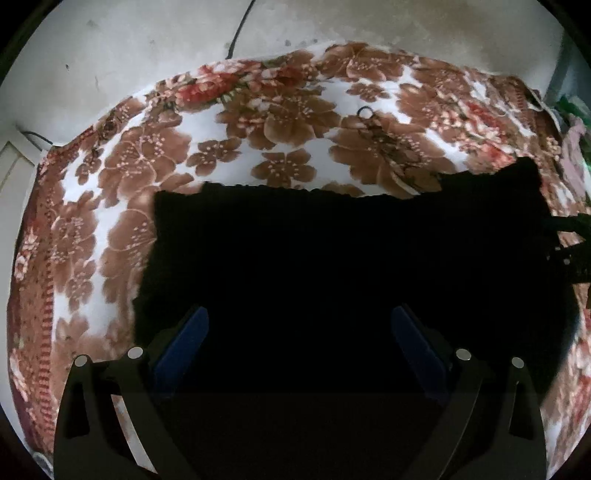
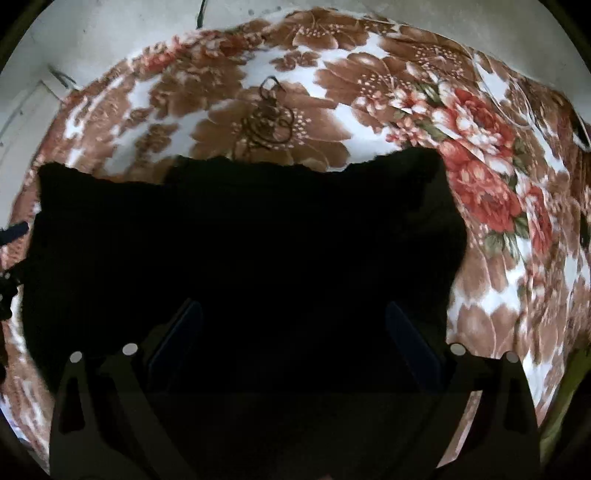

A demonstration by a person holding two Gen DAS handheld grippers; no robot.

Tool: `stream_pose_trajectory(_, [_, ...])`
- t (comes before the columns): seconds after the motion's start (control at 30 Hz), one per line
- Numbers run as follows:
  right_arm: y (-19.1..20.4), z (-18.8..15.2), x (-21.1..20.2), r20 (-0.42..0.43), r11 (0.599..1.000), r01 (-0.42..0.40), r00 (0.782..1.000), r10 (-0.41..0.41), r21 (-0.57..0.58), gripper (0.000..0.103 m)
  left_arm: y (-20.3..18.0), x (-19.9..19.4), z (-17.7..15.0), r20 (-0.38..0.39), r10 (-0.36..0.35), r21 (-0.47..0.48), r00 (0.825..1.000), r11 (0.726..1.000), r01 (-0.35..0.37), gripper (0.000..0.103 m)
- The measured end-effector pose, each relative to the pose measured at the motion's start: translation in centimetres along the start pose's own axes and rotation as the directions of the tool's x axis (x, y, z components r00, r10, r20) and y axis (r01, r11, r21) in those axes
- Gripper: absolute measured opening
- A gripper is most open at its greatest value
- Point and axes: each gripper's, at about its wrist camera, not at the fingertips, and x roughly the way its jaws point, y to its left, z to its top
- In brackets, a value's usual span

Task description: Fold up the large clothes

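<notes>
A black garment point(image 1: 332, 266) lies spread flat on a floral blanket point(image 1: 122, 177). My left gripper point(image 1: 299, 314) hovers over its near part with blue-padded fingers point(image 1: 184, 343) wide apart and nothing between them. In the right wrist view the same black garment point(image 2: 240, 240) fills the middle. My right gripper point(image 2: 293, 310) is open over it, empty, with dark pads point(image 2: 177, 332). The right gripper's body shows at the right edge of the left wrist view point(image 1: 572, 243). The garment is too dark to show folds.
The brown, white and red flowered blanket point(image 2: 480, 166) covers the surface. A tangle of thin dark wire or hanger point(image 2: 269, 118) lies on it beyond the garment, also in the left wrist view point(image 1: 373, 122). A grey wall point(image 1: 147, 33) with a black cable point(image 1: 240, 26) stands behind.
</notes>
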Motion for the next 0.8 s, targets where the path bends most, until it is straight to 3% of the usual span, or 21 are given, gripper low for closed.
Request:
stream_pose_trajectory(0.2, [0.4,2.1,3.6,-0.019,1.0,0.006,1.0,-0.007,-0.028,0.098,2.3,4.6,1.0,-0.047,0.021,-0.069,0.999,0.997,-0.024,0.099])
stream_pose_trajectory(0.47, [-0.1,4.5,5.8,0.003,1.0,-0.027,1.0,0.027,-0.004,0.099,5.3,6.9,2.6,-0.059,0.036,-0.112,0.998,0.993,-0.042,0.099])
stream_pose_trajectory(0.6, [-0.7,4.4,3.4,0.047,0.998,-0.051,0.998,0.05,0.03,0.098,4.9,5.2,3.5,-0.044,0.079,-0.09,0.996,0.992,-0.083,0.097])
stream_pose_trajectory(0.8, [-2.8,2.6,-2.5,0.135,0.998,-0.02,0.991,0.012,0.057,0.098,4.2,-2.3,2.9,0.09,0.099,-0.071,0.991,0.993,-0.093,0.097])
